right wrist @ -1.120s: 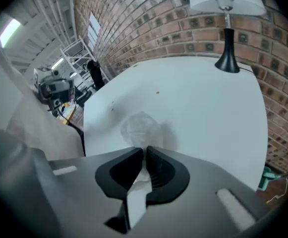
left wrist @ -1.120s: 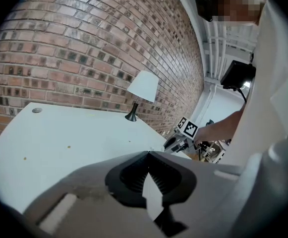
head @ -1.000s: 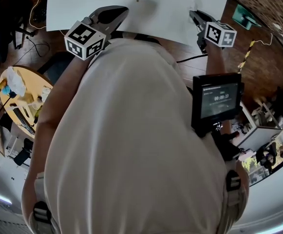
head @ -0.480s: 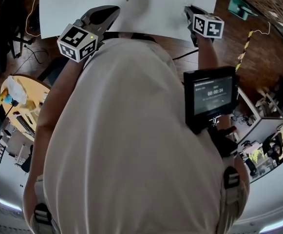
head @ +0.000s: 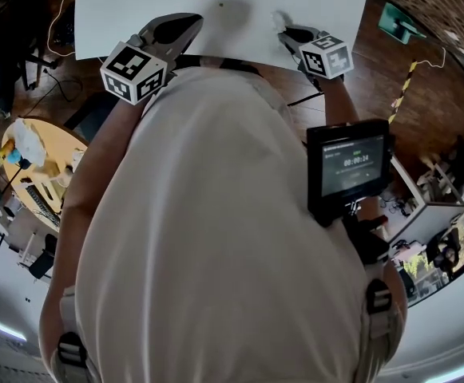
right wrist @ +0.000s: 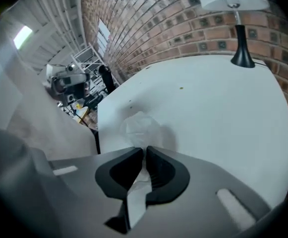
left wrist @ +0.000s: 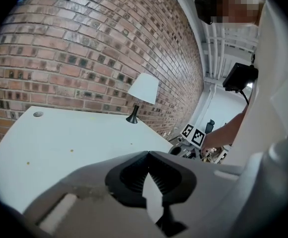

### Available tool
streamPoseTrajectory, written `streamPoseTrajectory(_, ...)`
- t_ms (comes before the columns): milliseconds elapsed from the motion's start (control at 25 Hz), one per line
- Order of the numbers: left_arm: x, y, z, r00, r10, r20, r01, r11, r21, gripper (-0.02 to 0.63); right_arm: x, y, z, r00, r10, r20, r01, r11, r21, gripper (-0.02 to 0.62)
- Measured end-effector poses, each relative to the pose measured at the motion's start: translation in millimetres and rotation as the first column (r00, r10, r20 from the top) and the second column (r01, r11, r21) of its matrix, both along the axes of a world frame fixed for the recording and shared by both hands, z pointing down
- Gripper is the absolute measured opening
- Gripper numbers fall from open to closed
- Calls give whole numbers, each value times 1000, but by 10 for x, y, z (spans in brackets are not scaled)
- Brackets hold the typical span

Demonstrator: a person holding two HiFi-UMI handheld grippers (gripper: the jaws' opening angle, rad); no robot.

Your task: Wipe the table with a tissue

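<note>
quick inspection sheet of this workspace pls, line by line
surface: white table with a few small specks
job's things: crumpled tissue at the table's near edge
clutter: lamp at the back edge
grippers: left gripper shut and empty; right gripper shut on the tissue
cables: pale cable left of the table; dark cable below its near edge
surroundings: brick wall, wooden floor, round yellow table with oddments

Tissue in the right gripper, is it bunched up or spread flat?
Bunched up: the tissue bulges as a wad beyond the right gripper, whose jaws pinch it.
</note>
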State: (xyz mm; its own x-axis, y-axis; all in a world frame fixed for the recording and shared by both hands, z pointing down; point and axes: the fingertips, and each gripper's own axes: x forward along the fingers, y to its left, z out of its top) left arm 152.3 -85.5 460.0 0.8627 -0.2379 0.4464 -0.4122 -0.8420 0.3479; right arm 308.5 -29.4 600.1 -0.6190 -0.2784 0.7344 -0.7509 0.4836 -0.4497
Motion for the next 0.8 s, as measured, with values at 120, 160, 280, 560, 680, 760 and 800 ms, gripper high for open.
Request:
streamPoseTrajectory(120, -52, -13, -4, 1000, -19, 0, 19, 1000, 2, 6, 80, 116, 8, 998, -57, -19, 56, 998, -18, 28)
streamPoseTrajectory(160, -68, -11, -6, 1000, -25, -1, 25, 1000, 2, 6, 162, 114, 15, 997, -57, -52, 57, 998, -4, 28)
streamPoseTrajectory(280, -98, -2, -19, 999, -38, -4, 38, 999, 4, 6, 494, -7, -12, 991, 36, -131, -27, 998, 64, 28)
streamPoseTrajectory(560, -180, 7, -63, 997, -74, -3, 74, 997, 15, 6, 873, -614, -503, 816, 507, 279, -538, 842, 44, 28)
streamPoseTrajectory(680, -200, 6, -89, 996, -85, -5, 85, 996, 21, 6, 993, -761, -575, 757, 571, 318, -608, 794, 21, 28)
streamPoseTrajectory(760, -215, 13, -93, 996, -92, -5, 92, 996, 21, 6, 1009, -813, -570, 761, 570, 309, -604, 797, 19, 28)
streamPoseTrajectory(800, -221, 16, -99, 995, -95, -6, 95, 995, 22, 6, 1002, -830, -554, 770, 565, 298, -596, 803, 17, 28)
